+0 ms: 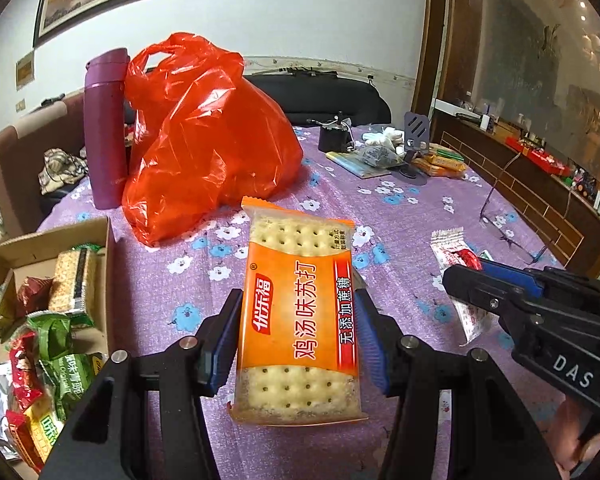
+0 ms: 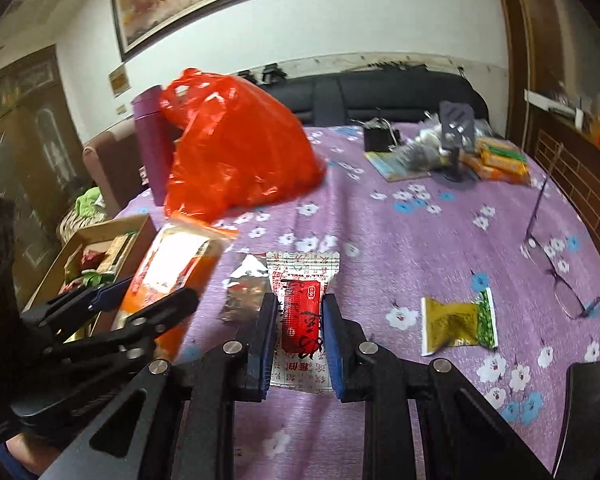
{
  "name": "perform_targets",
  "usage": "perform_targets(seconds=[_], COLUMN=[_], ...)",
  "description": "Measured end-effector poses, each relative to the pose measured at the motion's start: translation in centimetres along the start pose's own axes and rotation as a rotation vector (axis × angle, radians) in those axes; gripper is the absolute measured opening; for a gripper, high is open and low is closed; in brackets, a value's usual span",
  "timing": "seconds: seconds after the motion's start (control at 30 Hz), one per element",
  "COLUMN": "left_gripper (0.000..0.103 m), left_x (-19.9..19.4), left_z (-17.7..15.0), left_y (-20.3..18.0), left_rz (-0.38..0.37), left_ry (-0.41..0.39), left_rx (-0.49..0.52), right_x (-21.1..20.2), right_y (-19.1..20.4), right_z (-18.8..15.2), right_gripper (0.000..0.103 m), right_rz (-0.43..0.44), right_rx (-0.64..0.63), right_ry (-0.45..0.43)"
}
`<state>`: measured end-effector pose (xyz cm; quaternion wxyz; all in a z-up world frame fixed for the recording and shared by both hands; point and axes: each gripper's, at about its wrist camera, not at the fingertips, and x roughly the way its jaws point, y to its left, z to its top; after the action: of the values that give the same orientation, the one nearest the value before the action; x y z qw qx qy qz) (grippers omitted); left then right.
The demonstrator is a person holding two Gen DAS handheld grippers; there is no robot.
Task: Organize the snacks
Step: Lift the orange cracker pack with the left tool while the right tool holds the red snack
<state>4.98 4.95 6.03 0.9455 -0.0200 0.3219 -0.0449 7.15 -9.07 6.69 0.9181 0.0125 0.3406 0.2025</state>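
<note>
Orange wrapping fills the left gripper [image 1: 298, 330]: its fingers [image 1: 224, 340] clasp the cracker packet [image 1: 298, 312] by its long edges, so it can be carried flat toward the cardboard box [image 1: 108, 248] of snacks at the counter's [image 1: 400, 240] left edge. The right gripper [image 2: 299, 334] is clenched on a red-and-white sachet [image 2: 300, 312] (narrow, hence the tight pinch), held just above the cloth. A green-gold packet [image 2: 456, 322] still lies nearby.
</note>
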Motion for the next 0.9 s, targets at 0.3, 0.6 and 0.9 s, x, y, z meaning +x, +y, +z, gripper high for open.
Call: perform_targets(seconds=[0.3,0.6,0.9], left_gripper=[0.053,0.053,0.053], left_x=[-1.2,-1.8,-2.3], left_z=[-0.2,-0.3,-0.4], left_y=[-1.1,-2.0,-2.3], left_rz=[0.089,0.128,0.145], left_ry=[-0.080,-0.125,-0.152], left_rx=[0.072,0.123,0.138], right_x=[0.0,0.0,0.0], right_y=[-1.0,-1.2,-1.5], right_z=[0.0,0.0,0.0], right_gripper=[0.024,0.024,0.024], right_rz=[0.011,0.012,0.014], right_rx=[0.047,0.057,0.070], right_ry=[0.004,0.004,0.006])
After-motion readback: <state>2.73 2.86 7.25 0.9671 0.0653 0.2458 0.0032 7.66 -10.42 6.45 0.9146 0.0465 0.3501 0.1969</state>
